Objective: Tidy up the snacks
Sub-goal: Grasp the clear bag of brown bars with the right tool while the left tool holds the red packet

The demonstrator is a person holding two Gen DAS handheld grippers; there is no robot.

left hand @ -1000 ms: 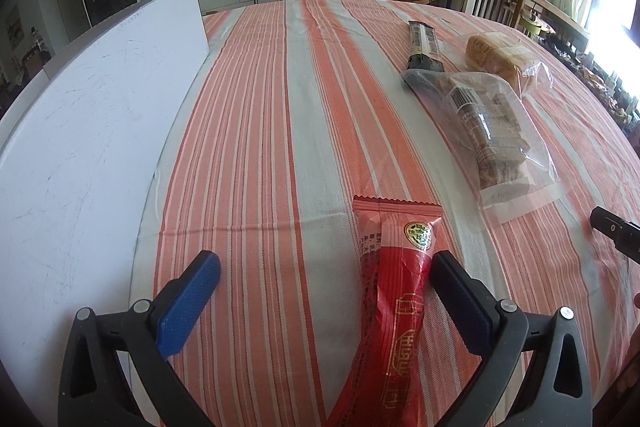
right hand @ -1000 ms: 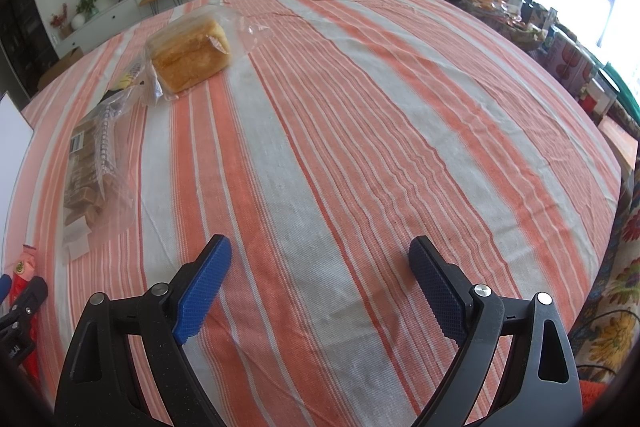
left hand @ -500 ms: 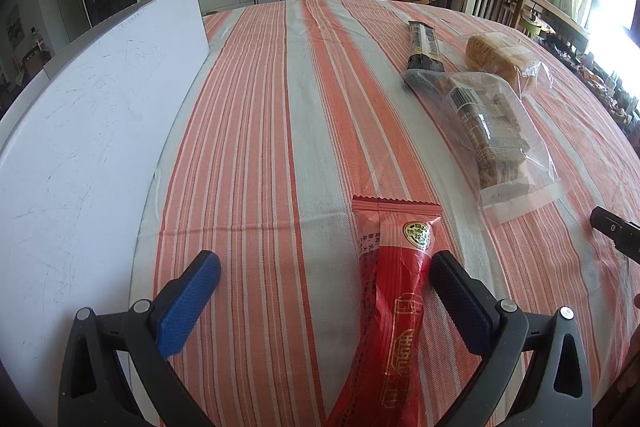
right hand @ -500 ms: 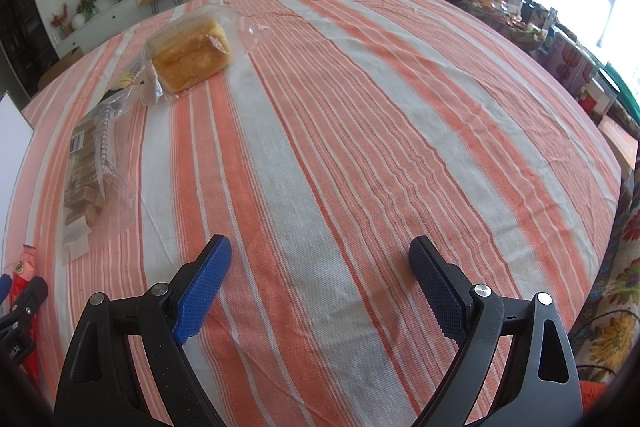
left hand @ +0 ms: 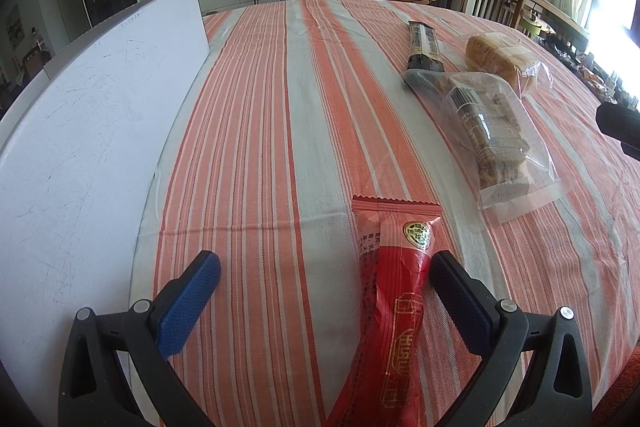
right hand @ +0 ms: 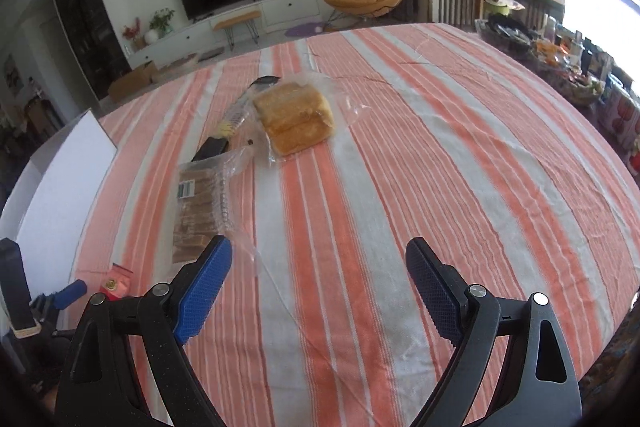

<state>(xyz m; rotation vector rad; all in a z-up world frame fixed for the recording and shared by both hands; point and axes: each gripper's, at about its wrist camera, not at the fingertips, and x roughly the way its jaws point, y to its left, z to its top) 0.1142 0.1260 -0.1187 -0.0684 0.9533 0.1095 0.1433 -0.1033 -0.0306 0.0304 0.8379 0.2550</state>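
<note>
Snacks lie loose on the striped cloth (left hand: 280,131): red pack (left hand: 394,291) between the spread fingers of the left gripper (left hand: 324,281), biscuit bag (right hand: 200,203), bread (right hand: 294,117) and dark pack (left hand: 424,45) beyond; right gripper (right hand: 319,267) released, empty; seemingly nothing organized.

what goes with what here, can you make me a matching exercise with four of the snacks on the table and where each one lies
Things:
1. red packet
2. bread
3. dark stick pack
4. biscuit bag

Places:
A. farthest from the left gripper, beside the bread
B. between the open fingers of the left gripper
C. in clear wrap, far right in the left wrist view
D. just ahead of the right gripper's left finger

Pairs: 1-B, 2-C, 3-A, 4-D
</note>
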